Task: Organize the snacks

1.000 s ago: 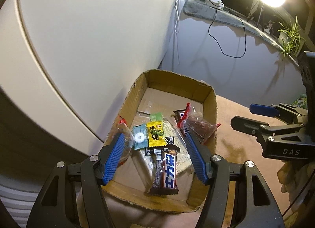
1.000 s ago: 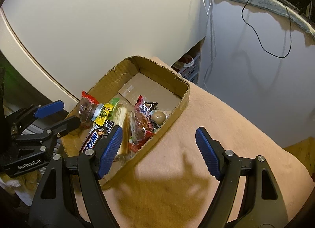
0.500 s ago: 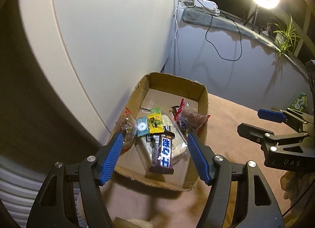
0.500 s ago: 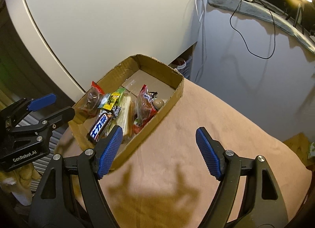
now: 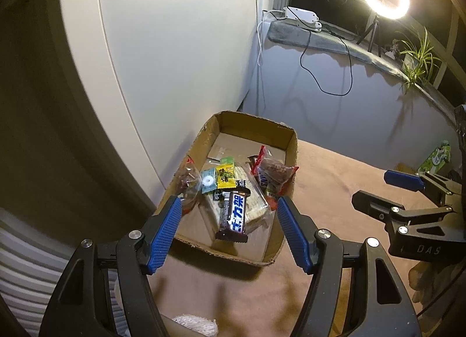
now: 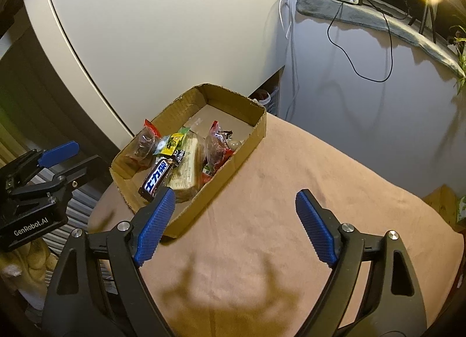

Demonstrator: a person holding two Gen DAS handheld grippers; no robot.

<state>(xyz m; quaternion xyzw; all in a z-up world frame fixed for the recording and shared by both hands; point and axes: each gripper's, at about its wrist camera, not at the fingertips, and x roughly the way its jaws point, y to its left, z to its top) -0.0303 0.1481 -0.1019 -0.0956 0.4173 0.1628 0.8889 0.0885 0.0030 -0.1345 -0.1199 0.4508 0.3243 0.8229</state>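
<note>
Plainly, the cardboard box (image 6: 190, 159) sits at the far-left corner of the tabletop (image 6: 305, 179), its left wall along the tabletop's edge just beside a white cabinet (image 6: 163, 25). Snacks crowd its near half, a dark chocolate bar (image 5: 233, 216) on top; the far half shows bare cardboard. The left claw (image 5: 228, 230) hangs wide open and empty above the box's near rim. The right claw (image 6: 237, 222), equally spread and empty, hovers over the bare cloth right of the box.
</note>
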